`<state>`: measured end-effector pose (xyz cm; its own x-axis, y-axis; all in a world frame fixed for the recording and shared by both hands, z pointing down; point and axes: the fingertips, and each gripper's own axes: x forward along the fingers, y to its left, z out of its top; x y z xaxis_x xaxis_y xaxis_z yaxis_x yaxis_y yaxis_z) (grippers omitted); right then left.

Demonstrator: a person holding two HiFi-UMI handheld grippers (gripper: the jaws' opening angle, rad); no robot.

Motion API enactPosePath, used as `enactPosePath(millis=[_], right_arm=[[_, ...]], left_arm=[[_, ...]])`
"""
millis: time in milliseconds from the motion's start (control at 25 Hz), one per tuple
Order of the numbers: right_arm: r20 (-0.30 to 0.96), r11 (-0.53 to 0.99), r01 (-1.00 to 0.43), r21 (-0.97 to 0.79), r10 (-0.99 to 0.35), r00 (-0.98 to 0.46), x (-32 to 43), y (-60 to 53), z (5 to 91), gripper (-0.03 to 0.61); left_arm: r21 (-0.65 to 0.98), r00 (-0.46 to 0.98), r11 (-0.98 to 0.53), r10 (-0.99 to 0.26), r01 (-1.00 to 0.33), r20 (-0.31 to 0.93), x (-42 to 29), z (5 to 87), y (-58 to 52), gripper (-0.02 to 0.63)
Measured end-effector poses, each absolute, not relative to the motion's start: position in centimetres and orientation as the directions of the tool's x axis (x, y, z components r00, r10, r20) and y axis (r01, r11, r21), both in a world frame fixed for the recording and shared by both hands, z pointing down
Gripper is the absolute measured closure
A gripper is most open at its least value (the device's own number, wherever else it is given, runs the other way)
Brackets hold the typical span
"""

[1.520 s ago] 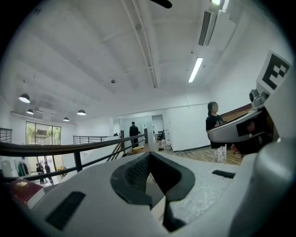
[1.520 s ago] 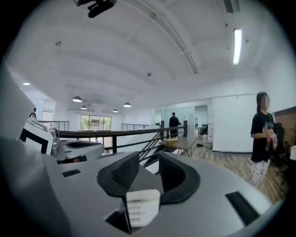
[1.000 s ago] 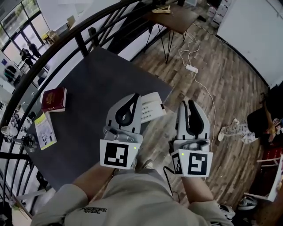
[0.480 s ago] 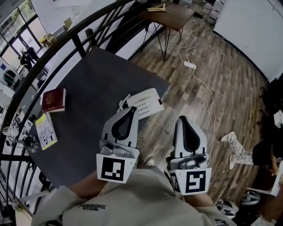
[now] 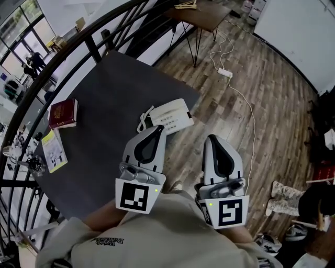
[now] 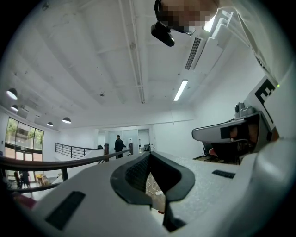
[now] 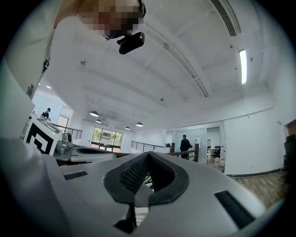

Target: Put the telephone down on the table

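The white telephone (image 5: 167, 116) lies flat on the dark grey table (image 5: 104, 89), near its right edge, with its coiled cord (image 5: 141, 123) at its left end. My left gripper (image 5: 158, 129) is just short of the telephone, over the table, shut and empty. My right gripper (image 5: 211, 140) hangs over the wooden floor to the right of the table, also shut with nothing in it. In the left gripper view the left gripper's (image 6: 149, 154) pads meet at the tip, and the right gripper (image 7: 148, 153) looks the same in its own view. Neither gripper touches the telephone.
A red book (image 5: 64, 113) and a yellow-green booklet (image 5: 54, 151) lie at the table's left side. A black railing (image 5: 94, 49) curves round the far and left edges. On the floor are a power strip (image 5: 226, 72) with its cable, a wooden desk (image 5: 201, 14) and shoes (image 5: 285, 198).
Both grippers have drawn back toward the person, away from the telephone. The telephone, partly covered by the left gripper before, now lies in full view on the table.
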<state>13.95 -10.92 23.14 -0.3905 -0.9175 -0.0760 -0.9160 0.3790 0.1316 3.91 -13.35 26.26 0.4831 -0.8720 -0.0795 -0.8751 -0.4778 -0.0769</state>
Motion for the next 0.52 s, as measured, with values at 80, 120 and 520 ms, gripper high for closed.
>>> enactPosePath(millis=[80,120,520], right_arm=[[-0.078,0.381,-0.914,0.141,-0.916,-0.394,14.0,-10.9,23.1,0.577],[-0.079,0.381,-0.913,0.145,-0.915,-0.395,14.0,-10.9,23.1,0.577],[-0.090,0.353,-0.927,0.126,-0.927,-0.365,15.8,-11.8,22.9,0.577]], left_arm=[[-0.083,0.491,-0.485,-0.867,-0.871,-0.088,4.2,26.0,-13.3,0.611],[-0.084,0.493,-0.487,-0.865,-0.870,-0.090,4.3,25.9,-13.3,0.611],[-0.081,0.528,-0.522,-0.842,-0.849,-0.110,5.2,24.5,-12.8,0.611]])
